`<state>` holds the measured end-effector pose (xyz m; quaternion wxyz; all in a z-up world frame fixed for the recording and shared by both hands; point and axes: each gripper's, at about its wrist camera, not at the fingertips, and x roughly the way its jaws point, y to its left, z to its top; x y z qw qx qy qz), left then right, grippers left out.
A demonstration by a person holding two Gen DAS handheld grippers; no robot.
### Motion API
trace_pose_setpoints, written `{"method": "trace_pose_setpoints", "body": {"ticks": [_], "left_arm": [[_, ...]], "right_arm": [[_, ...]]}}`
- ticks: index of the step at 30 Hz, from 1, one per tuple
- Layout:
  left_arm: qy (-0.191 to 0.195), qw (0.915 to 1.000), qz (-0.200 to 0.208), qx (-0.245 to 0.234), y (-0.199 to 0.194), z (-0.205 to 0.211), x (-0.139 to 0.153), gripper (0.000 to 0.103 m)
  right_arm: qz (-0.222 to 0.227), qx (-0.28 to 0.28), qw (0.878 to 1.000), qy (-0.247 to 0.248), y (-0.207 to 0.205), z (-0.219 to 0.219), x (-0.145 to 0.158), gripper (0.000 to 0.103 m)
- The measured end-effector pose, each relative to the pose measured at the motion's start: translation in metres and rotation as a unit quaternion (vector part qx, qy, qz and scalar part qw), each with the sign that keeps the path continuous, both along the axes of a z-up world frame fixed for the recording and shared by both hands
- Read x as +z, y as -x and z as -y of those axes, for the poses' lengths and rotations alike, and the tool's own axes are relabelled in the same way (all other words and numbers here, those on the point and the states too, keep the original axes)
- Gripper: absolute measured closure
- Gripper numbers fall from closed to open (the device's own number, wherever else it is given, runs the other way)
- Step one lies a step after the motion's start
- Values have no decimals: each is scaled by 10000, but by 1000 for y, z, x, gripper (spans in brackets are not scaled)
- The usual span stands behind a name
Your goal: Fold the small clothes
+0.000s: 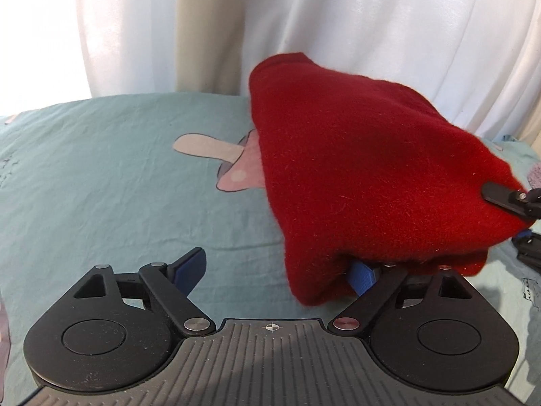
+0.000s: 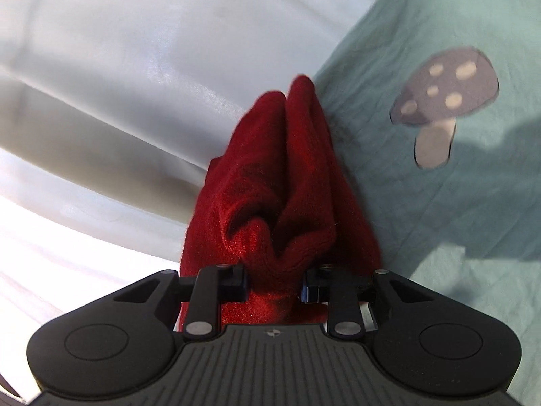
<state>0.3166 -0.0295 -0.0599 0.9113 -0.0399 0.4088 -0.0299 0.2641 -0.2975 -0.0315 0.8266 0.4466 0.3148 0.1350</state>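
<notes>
A small dark red knitted garment hangs bunched above the teal sheet. My left gripper stands wide open beneath its lower edge. The left fingertip is bare, and the cloth drapes over the right fingertip, half hiding it. At the garment's right corner a black finger of my right gripper presses on the cloth. In the right wrist view the right gripper is shut on a thick fold of the red garment, whose pleats run away from the pads.
The teal sheet bears mushroom prints. White curtains hang just behind the far edge of the bed. A small greyish item lies at the right border of the left wrist view.
</notes>
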Motion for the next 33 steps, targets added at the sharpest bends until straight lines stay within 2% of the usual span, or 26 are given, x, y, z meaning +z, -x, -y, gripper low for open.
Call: {"method": "trace_pose_setpoints", "body": {"ticks": [2,3,4,6,7,9,11,12,14,16,18,21,23,24,26,29,30,31,33], "left_arm": [[38,9999,-42,130,0,-7,-1,12],[136,9997,-107,160,-1,-10,-3,12],[240,9994,-197,178,-2,-14,-5,12],[338,9987,-360,98,-2,-19,-7,12],[387,9984,-405,0,-1,-23,-5,11],[425,9979,-459,-153,1,-33,1,8],[501,9969,-481,-356,4,-47,11,8],[506,9971,-408,-399,7,-56,19,9],[501,9980,-209,-325,9,-73,35,8],[744,9970,19,-208,3,-89,52,6],[1119,9933,33,-288,-16,-95,58,4],[1533,9869,-227,-460,-54,-86,46,3],[1705,9825,-568,-482,-78,-78,31,3],[1950,9759,-822,-528,-90,-76,19,3],[2571,9576,-1205,-490,-108,-76,-2,3],[3448,9263,-1474,-366,-126,-83,-26,3],[3639,9182,-1524,-345,-130,-83,-31,4],[3781,9115,-1570,-389,-134,-82,-35,6],[3850,9086,-1548,-481,-140,-77,-36,9]], "right_arm": [[402,-132,9970,643,11,0,21,81],[461,-192,9938,989,14,-1,27,82],[432,-215,9910,1248,14,-2,26,82],[100,-80,9879,1546,9,-1,8,81],[-107,-27,9885,1506,6,0,-6,80],[-47,43,9903,1390,7,6,-10,75],[-11,240,9883,1504,7,12,2,59],[0,269,9867,1603,6,15,9,39],[118,362,9818,1861,8,23,24,26],[280,381,9796,1951,10,33,36,21],[413,333,9820,1814,3,42,42,14],[384,713,9870,1392,-30,47,39,11],[227,887,9896,1114,-57,47,28,11],[118,1068,9900,909,-72,47,21,9],[-139,1259,9908,477,-93,49,7,6],[-346,1580,9868,109,-113,49,-5,5],[-379,1692,9848,62,-118,47,-6,5],[-401,1792,9830,43,-123,44,-8,5],[-425,1945,9800,-63,-132,39,-14,5]]}}
